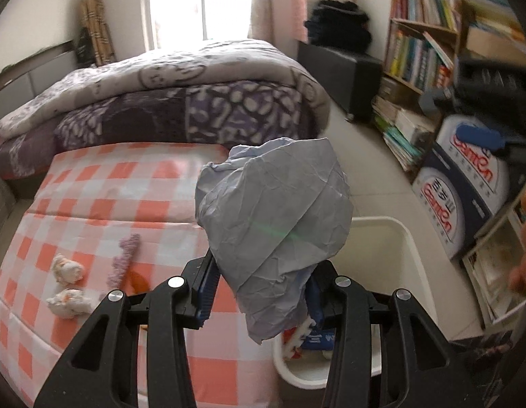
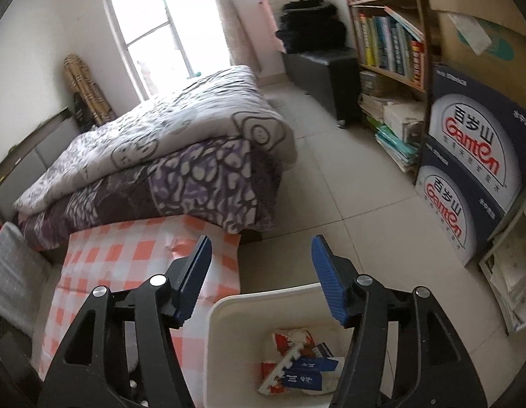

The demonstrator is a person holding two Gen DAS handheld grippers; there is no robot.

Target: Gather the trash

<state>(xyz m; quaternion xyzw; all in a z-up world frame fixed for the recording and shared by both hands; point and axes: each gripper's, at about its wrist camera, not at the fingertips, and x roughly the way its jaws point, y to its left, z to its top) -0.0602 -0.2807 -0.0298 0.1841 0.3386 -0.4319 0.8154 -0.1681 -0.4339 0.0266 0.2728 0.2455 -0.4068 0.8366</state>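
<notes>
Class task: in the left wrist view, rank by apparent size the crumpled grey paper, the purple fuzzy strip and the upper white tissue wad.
1. Crumpled grey paper, though nearness to the camera enlarges it.
2. Purple fuzzy strip.
3. Upper white tissue wad.

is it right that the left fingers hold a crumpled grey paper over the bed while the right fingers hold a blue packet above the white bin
Not quite. In the right wrist view the right gripper is open and empty above the white bin; the blue packet lies inside it. The left gripper does hold the crumpled grey paper.
</notes>
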